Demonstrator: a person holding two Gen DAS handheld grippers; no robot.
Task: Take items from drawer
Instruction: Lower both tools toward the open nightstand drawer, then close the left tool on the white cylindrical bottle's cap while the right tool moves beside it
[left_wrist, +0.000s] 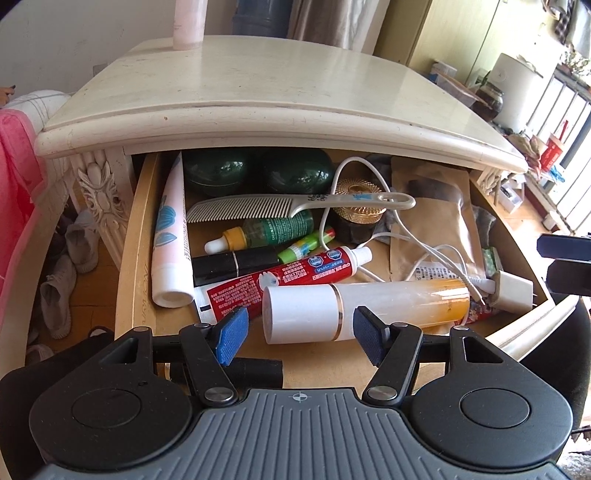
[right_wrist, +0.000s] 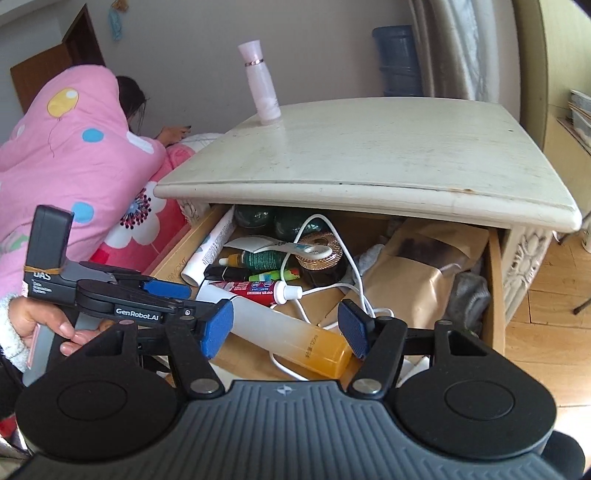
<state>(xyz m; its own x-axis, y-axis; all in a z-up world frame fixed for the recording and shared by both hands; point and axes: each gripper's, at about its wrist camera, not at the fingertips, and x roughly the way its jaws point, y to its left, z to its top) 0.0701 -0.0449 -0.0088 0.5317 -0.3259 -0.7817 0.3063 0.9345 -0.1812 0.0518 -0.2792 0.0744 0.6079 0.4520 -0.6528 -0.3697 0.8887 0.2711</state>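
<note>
Right wrist view alone shows the pink bottle (right_wrist: 263, 88) whole; both grippers' jaws spread, empty.

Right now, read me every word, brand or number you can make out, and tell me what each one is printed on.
"GenRobot.AI": on the side of the left gripper, seen from the right wrist.
"DAS": label on the grey box mounted on that gripper; the smaller lines beneath are too small to read.
"50%": in a blue badge on the red toothpaste tube; its Chinese print is too small.
Orange-bottomed bottle: vertical print, blurred.
White tube: no legible text.
</note>
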